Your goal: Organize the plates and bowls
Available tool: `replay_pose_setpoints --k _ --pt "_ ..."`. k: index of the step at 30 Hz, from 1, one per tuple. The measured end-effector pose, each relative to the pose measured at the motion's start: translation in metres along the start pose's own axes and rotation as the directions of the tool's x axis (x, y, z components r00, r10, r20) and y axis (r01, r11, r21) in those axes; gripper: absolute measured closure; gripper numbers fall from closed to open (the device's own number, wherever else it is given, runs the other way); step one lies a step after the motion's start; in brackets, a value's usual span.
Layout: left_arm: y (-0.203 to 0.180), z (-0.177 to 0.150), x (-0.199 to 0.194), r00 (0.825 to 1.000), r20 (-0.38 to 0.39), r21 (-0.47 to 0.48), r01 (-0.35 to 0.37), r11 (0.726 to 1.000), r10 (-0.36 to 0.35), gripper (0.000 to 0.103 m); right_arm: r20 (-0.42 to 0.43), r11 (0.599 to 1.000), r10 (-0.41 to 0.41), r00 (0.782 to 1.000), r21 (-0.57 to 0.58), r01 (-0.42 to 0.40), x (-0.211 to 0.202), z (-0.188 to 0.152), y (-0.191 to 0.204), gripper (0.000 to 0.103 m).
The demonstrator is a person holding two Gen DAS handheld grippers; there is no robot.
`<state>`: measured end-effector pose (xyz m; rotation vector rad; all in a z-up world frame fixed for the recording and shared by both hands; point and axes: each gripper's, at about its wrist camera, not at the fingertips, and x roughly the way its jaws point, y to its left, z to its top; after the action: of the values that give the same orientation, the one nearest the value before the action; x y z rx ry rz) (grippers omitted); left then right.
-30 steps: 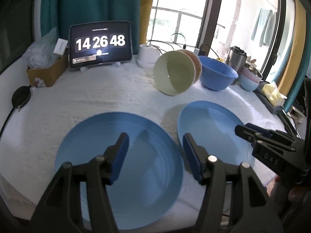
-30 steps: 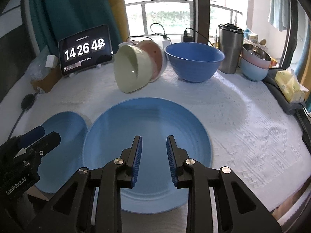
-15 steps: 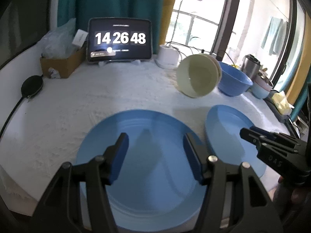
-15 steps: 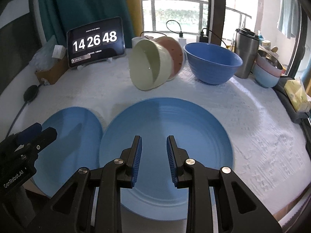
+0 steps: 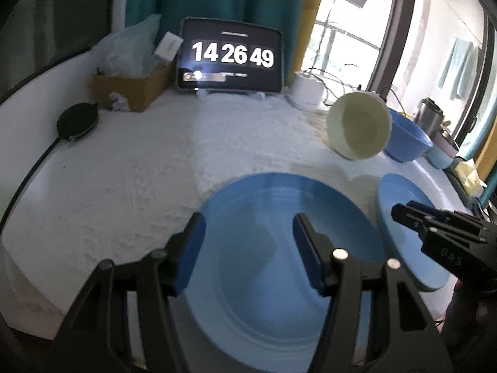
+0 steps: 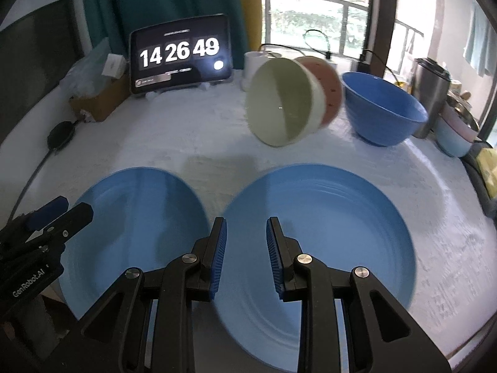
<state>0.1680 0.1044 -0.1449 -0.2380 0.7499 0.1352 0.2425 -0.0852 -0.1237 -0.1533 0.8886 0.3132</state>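
Note:
Two blue plates lie side by side on the white cloth. My left gripper (image 5: 248,228) is open and empty, hovering over the left plate (image 5: 279,267), which also shows in the right wrist view (image 6: 136,217). My right gripper (image 6: 246,233) is open with a narrow gap, empty, over the right plate (image 6: 326,233), also seen in the left wrist view (image 5: 400,205). Behind them a pale green bowl (image 6: 282,105) lies tilted on its side, nested against a pink bowl (image 6: 329,90). A large blue bowl (image 6: 382,108) stands upright to the right.
A tablet clock (image 6: 180,56) stands at the back. A cardboard box (image 5: 130,90) and a black round puck with cable (image 5: 77,121) are back left. A steel tumbler (image 6: 431,93) and stacked small bowls (image 6: 456,133) are at the right. The table edge is near me.
Both grippers have swung to the left, so the plates and bowls sit further right in each view. Jaw openings are unchanged. The dishes have not moved.

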Motion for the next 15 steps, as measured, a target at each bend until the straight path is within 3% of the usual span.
replay_pose_setpoints --k 15 --pt "0.034 -0.011 0.010 0.998 -0.057 -0.049 -0.028 0.998 0.025 0.043 -0.043 0.996 0.041 0.998 -0.075 -0.044 0.026 0.013 0.046 0.075"
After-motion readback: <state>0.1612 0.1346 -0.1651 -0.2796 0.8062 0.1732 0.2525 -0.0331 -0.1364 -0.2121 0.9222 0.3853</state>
